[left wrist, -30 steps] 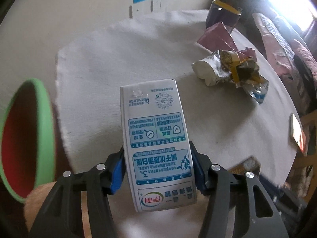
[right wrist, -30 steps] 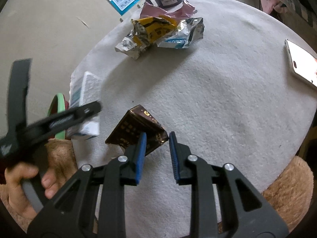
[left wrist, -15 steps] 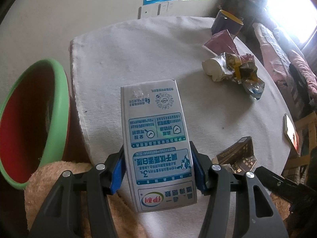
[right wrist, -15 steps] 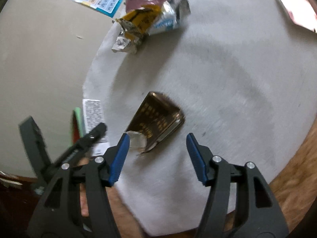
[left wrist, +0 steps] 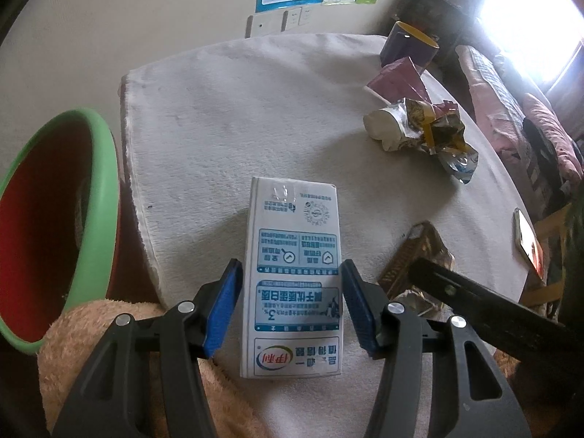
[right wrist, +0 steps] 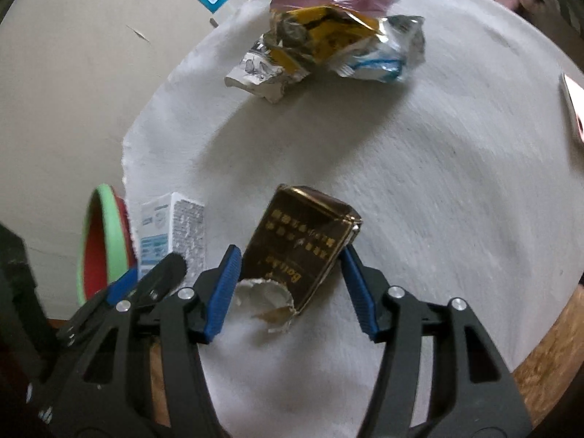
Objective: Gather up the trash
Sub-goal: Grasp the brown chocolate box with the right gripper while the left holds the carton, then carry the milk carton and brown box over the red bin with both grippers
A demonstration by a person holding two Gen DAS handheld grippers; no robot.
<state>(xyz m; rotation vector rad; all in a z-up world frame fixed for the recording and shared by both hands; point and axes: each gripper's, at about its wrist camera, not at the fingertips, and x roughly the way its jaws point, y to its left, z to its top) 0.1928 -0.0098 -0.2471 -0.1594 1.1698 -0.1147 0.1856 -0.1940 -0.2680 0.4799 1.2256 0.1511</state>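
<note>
Two claws are working at once, and both look different from a moment ago. My left claw was squeezing the milk carton tight; now its blue pads stand a little way off each side, so the claw is open. The carton still sits between the fingers, and I think it is lying on the white cloth of the round table near the close edge. That looks odd for the job, because the green and red bin is off to the left of that claw, and the carton is not in it yet. I would guess it needs a new grab before it goes there. My right claw was open above the brown cigarette pack half a second ago. Now it has come lower, and the pack with its torn end sits right between the open fingers, ready to be pinched. Far ahead of both claws, the crumpled snack wrappers and a pink torn wrapper still wait, next to a purple mug. A phone lies far off to the right.
</note>
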